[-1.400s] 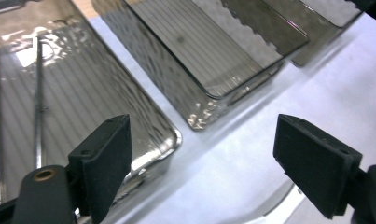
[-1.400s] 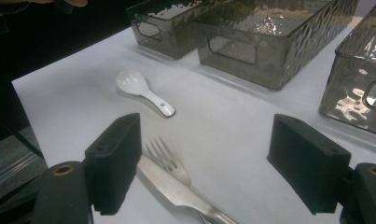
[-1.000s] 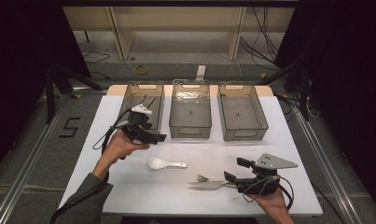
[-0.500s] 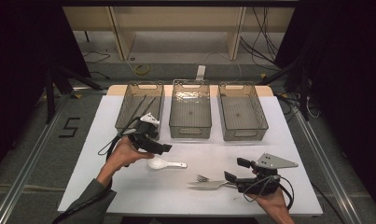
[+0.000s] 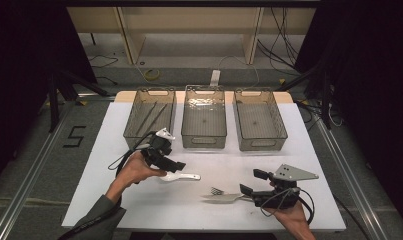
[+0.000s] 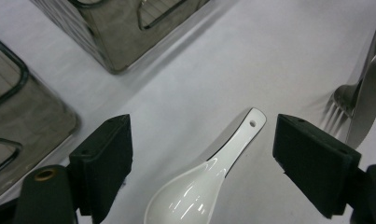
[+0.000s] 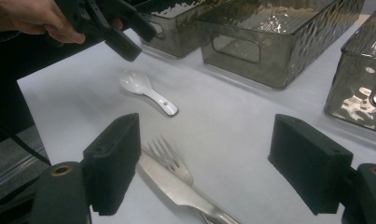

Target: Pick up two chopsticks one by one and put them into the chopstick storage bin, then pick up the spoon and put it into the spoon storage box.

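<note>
The left gripper (image 6: 202, 163) hung over the white spoon (image 6: 209, 177), its fingers (image 6: 104, 161) spread wide and empty, one to each side of the spoon and clear of it. Between them the spoon lay flat on the counter (image 5: 229, 165), bowl nearest the gripper and handle pointing away, so that its long axis ran roughly along the gripper's reach and across the line of closing. By this reading, a straight descent would bring the fingers onto the two flanks of the spoon.

From the spoon, the fork (image 6: 339, 100) and knife (image 6: 365, 100) lay beyond the handle tip, well apart. There the right gripper (image 7: 204, 163), fingers likewise open and holding nothing, stood just before that pair. The left gripper was much the nearer to the spoon. Behind the spoon stood three bins (image 5: 204, 117), the left one already holding chopsticks (image 5: 151, 117).
</note>
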